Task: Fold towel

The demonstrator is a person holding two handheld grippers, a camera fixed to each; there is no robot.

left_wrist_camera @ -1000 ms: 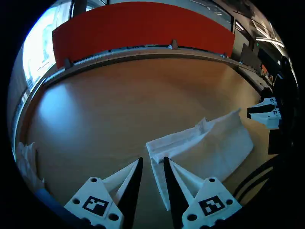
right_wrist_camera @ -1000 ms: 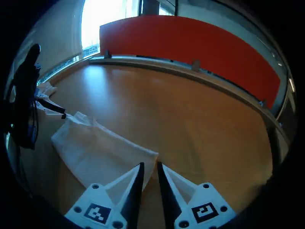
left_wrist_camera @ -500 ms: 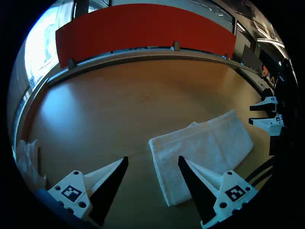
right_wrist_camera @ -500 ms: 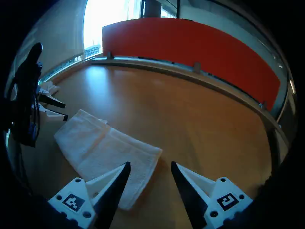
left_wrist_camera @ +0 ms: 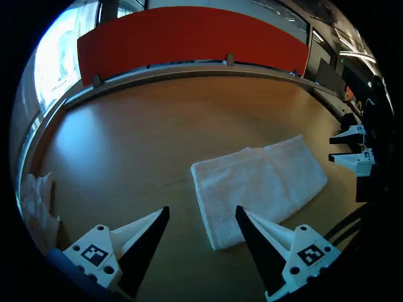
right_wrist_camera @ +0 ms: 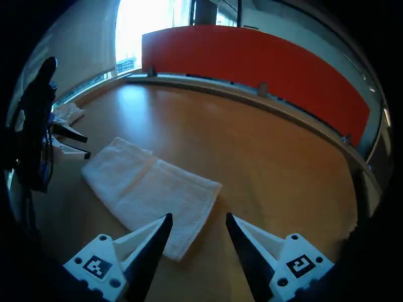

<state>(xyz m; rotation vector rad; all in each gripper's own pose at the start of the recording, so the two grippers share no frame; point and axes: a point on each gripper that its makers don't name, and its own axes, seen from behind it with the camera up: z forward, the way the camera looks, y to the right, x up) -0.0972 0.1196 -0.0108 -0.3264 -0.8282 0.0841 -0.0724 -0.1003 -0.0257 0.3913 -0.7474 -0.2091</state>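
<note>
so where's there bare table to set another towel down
The widest bare table runs from the towel back to the red divider. Also free: the stretch between the towel and the white cloth at the table's edge. It is crowded at the towel's other end, by the open right gripper.

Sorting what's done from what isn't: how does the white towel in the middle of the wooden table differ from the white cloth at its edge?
The white towel lies flat, folded into a neat rectangle; the white cloth is bunched and crumpled. The towel sits mid-table; the cloth lies at the edge of the wooden table. Both are white fabric.
</note>
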